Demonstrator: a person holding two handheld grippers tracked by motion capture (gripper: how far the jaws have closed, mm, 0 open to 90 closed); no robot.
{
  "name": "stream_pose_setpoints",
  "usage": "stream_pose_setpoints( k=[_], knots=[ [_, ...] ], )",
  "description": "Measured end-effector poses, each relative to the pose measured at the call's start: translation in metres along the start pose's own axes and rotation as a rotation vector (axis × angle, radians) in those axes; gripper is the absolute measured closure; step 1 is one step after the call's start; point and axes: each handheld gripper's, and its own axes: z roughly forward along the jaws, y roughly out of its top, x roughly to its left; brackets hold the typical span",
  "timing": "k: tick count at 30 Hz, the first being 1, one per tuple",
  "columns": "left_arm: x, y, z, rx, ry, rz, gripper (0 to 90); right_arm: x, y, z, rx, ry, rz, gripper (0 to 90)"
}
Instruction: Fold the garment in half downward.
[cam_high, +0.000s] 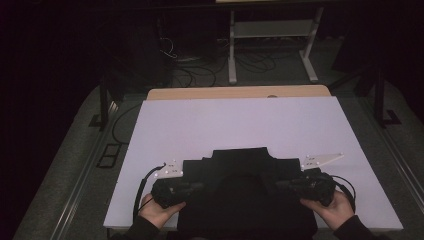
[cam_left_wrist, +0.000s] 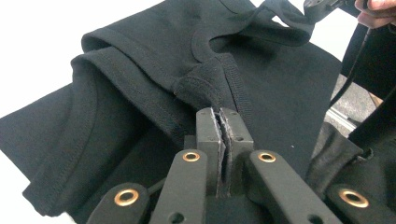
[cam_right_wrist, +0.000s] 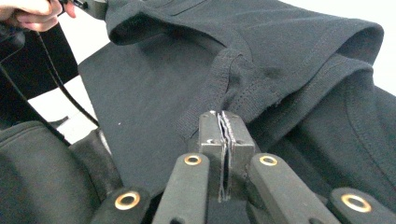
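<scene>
On the white counter (cam_high: 240, 125), you are clamping both the left claw (cam_left_wrist: 223, 114) and right claw (cam_right_wrist: 223, 116) onto the folded black cotton shirt (cam_high: 245, 185).

A plain black T-shirt (cam_high: 245, 195), with matching black stitching and no print, lies on a pale lilac-white bench (cam_high: 240, 122) whose far edge shows light wood. Both the left gripper (cam_left_wrist: 223, 116) and the right gripper (cam_right_wrist: 223, 119) are black, with brass-coloured rivets and pale grey plates. The floor (cam_high: 65, 165) is dark grey.
</scene>
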Motion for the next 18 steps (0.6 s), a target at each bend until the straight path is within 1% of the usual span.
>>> stream_pose_setpoints(
  k=[1,4,6,11,13,18],
  knots=[
    [-0.001,0.000,-0.001,0.002,-0.002,0.006,86.5,0.001,-0.001,0.000,0.004,0.001,0.004,87.0],
    [-0.003,-0.003,-0.002,0.008,-0.009,0.004,86.5,0.004,-0.003,-0.002,0.014,0.010,0.002,87.0],
    [-0.006,-0.005,-0.004,0.023,-0.015,0.013,86.5,0.005,-0.005,-0.003,0.016,0.012,-0.004,87.0],
    [-0.007,-0.009,-0.007,0.022,-0.017,0.009,86.5,0.009,-0.009,-0.007,0.023,0.020,0.008,86.9],
    [-0.008,-0.010,-0.008,0.024,-0.018,0.005,86.5,0.009,-0.010,-0.008,0.027,0.021,0.004,86.9],
    [-0.011,-0.013,-0.010,0.032,-0.028,0.011,86.5,0.012,-0.014,-0.010,0.037,0.030,0.007,86.9]
  ],
)
